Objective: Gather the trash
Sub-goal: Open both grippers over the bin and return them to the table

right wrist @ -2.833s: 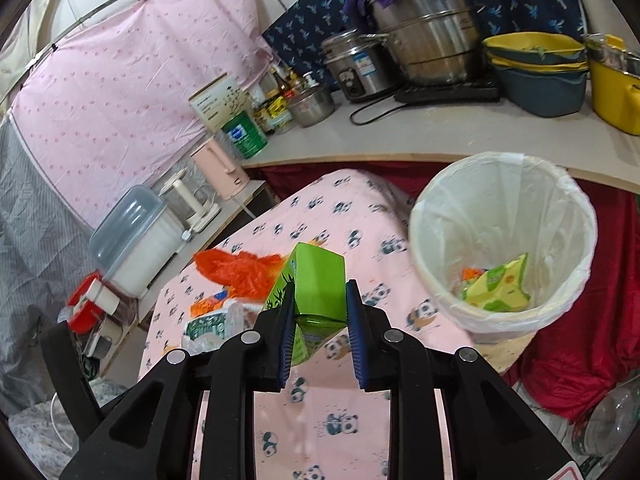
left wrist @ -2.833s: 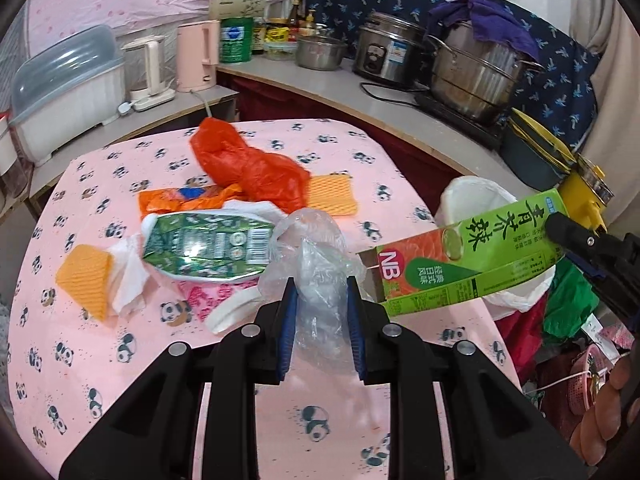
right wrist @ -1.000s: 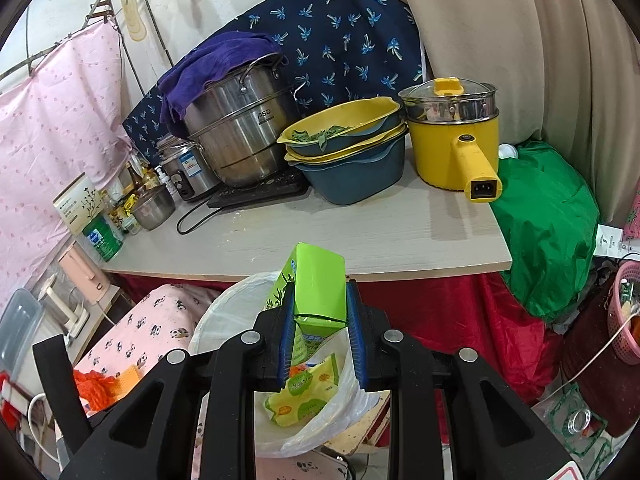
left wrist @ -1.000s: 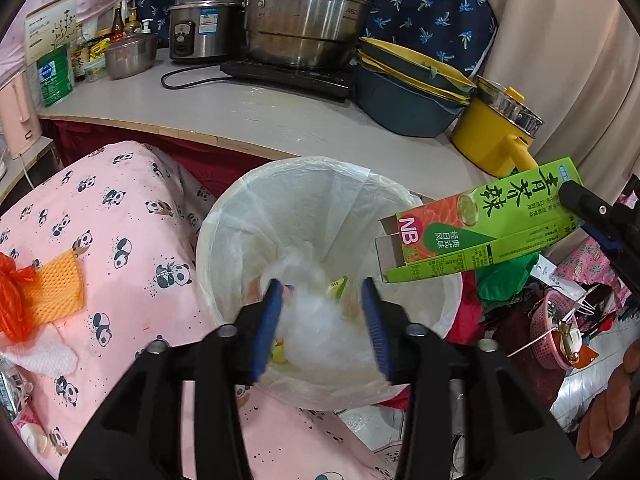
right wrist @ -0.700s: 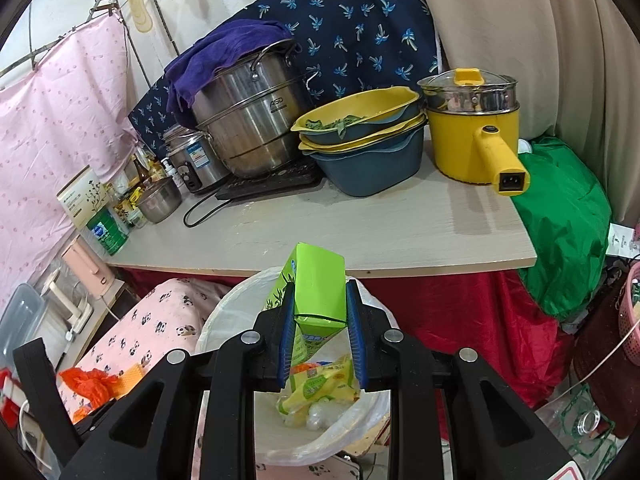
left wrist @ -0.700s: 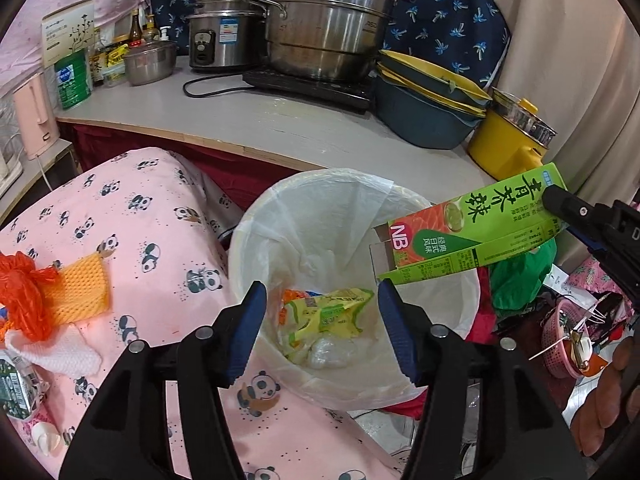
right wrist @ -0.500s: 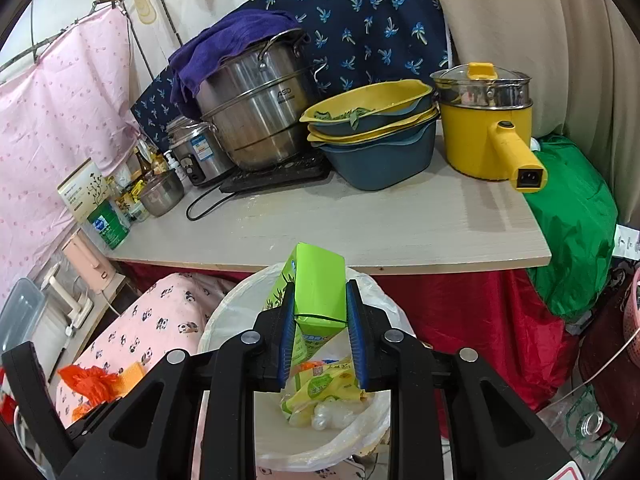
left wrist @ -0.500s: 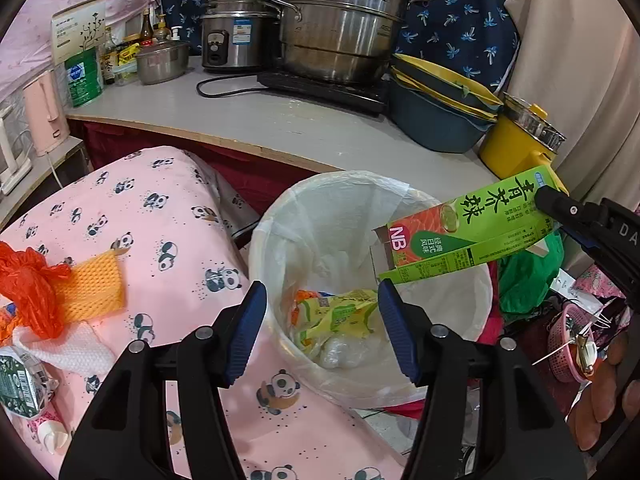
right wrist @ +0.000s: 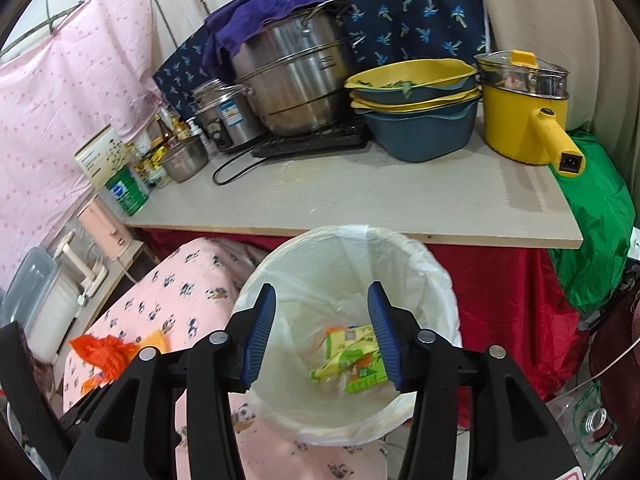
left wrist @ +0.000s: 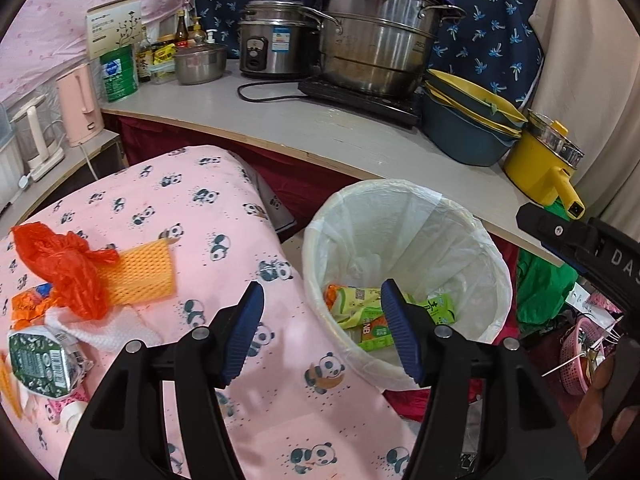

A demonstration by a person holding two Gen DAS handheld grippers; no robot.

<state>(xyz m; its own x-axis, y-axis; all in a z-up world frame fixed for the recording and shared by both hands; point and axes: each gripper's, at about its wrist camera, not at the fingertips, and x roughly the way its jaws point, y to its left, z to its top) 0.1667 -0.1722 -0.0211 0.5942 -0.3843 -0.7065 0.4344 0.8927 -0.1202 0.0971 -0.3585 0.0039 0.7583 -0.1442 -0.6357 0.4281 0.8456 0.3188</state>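
Both grippers hang empty with jaws opening, nothing between them: the left gripper point(left wrist: 322, 330) over the seam between table and bin, the right gripper point(right wrist: 322, 338) straight above the bin point(right wrist: 440, 280). Down in the liner lie a green carton point(right wrist: 366, 378) and yellowish wrappers point(right wrist: 344, 354), partly masked by a blue pad point(right wrist: 384, 336); what sits under them is hard to make out, perhaps clear plastic. On the panda cloth point(left wrist: 224, 216) more trash waits: an orange bag point(left wrist: 64, 260) overlapping a yellow mesh pad point(left wrist: 140, 272), white tissue point(left wrist: 116, 334), and a green packet point(left wrist: 40, 360) cut off by the frame's edge. Beyond the bin, the counter point(right wrist: 360, 196) carries stacked basins point(right wrist: 416, 120), a yellow pot point(right wrist: 524, 120), a steel steamer point(right wrist: 296, 80) under a purple cloth point(right wrist: 256, 16), and a rice cooker point(left wrist: 276, 48). Bottles in the far corner are too small to read.
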